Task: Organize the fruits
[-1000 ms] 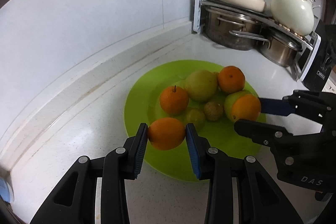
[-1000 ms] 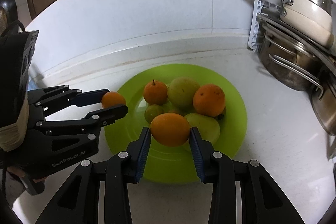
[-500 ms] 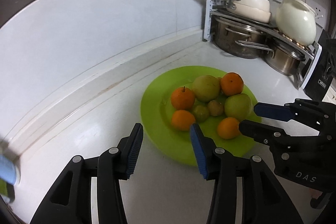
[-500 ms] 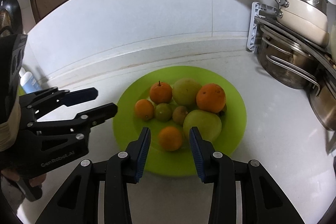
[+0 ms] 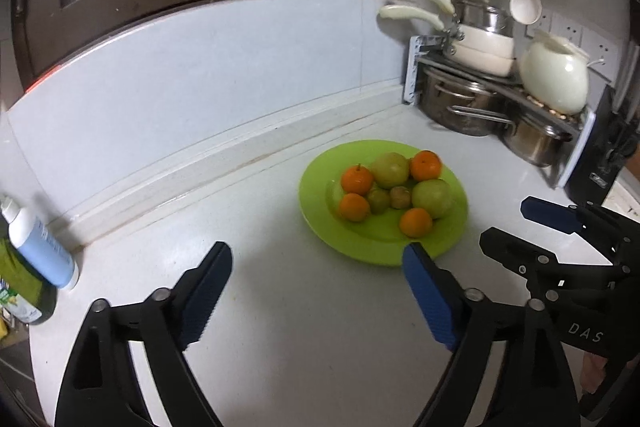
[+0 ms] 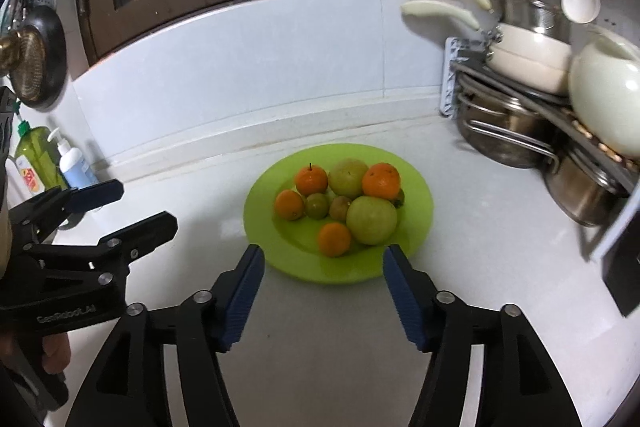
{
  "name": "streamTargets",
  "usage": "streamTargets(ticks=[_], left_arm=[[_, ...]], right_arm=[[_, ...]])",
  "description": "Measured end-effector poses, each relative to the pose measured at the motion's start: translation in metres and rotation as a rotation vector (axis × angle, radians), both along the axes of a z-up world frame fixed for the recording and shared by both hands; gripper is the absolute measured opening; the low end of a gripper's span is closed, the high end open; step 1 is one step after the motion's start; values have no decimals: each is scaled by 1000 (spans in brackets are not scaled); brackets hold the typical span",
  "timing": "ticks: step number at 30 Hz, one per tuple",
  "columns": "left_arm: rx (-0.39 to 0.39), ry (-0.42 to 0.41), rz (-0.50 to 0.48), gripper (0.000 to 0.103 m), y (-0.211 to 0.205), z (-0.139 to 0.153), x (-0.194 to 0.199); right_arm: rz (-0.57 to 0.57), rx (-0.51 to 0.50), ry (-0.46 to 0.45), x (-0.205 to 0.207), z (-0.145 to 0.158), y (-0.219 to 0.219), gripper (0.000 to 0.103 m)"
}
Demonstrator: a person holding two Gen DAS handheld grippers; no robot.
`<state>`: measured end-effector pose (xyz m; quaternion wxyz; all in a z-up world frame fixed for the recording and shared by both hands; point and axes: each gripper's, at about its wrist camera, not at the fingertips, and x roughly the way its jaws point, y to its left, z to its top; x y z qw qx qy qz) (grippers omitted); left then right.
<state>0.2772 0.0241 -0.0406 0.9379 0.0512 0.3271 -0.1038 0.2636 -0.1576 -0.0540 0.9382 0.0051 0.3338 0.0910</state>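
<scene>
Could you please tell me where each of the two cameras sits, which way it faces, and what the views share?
Left wrist: rides the left gripper, looking forward and down over the counter at the green plate; the right gripper shows at right.
Right wrist: rides the right gripper, facing the same plate more squarely; the left gripper and fingers of a hand show at left.
Shared: plate of fruit, pot rack, blue bottle; both grippers open, empty.
</scene>
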Motion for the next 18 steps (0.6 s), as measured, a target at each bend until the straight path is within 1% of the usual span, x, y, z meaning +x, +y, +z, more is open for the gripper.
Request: streamTargets(ticks=[4,7,13,18], left_arm=[[-4,-31,-11,99,4,8,-25],[-3,-59,-29,101,7,13,-42],[-9,-86,-54,103,12,19,-75],[-4,-98,-48,103,8,20,-101]], right_arm=[[-43,-4,-21,-30,9,1,70],[-81,-5,-43,-54,15,2,74],[-160,-28,-78,-95,23,2,77],[-171,-24,-99,-123,28,-1,77]])
